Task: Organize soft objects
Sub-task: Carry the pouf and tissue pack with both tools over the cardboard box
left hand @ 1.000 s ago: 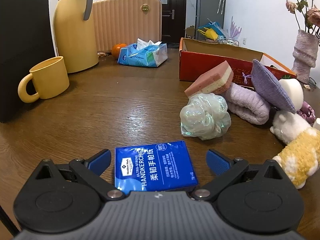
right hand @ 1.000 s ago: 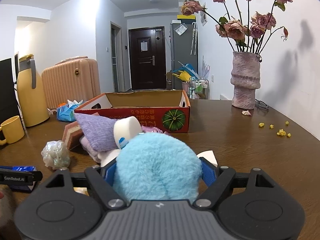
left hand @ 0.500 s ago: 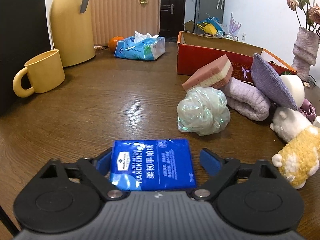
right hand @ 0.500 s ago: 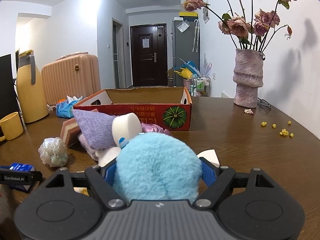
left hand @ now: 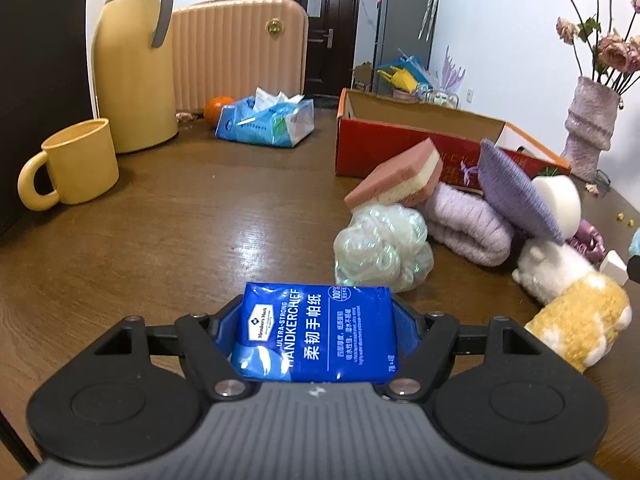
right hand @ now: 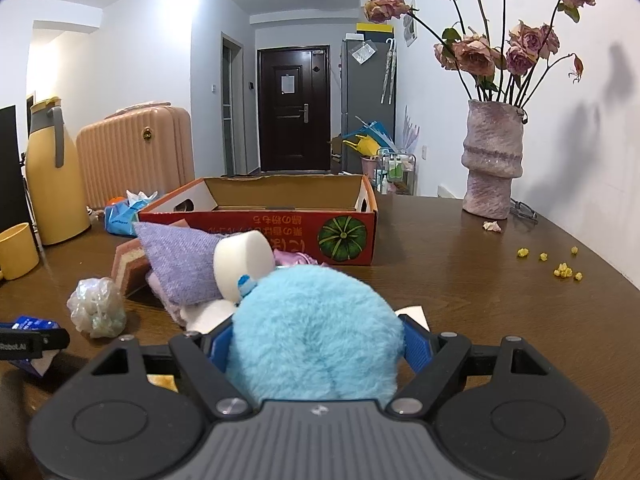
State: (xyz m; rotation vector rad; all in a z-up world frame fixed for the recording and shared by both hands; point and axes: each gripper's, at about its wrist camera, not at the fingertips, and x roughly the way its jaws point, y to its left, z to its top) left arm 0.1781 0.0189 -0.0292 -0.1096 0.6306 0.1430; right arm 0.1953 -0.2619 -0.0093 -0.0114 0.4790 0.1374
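the wooden table [right hand: 460,280] carries an open red box [right hand: 280,228] with a heap of soft things in front. the right gripper [right hand: 316,344] squeezes a fluffy blue toy [right hand: 316,336] near that heap. the left gripper [left hand: 316,328] clamps a blue tissue pack [left hand: 320,332] just above the table.

Your left wrist view: low over the brown wooden tabletop [left hand: 168,216], facing the red cardboard box [left hand: 384,148]. Right wrist view: likewise low, sharing that box [right hand: 256,228].

Glossy plastic tissue pack [left hand: 320,332], fluffy blue plush [right hand: 316,332], polished wood table [left hand: 180,216], cardboard box [right hand: 280,216]
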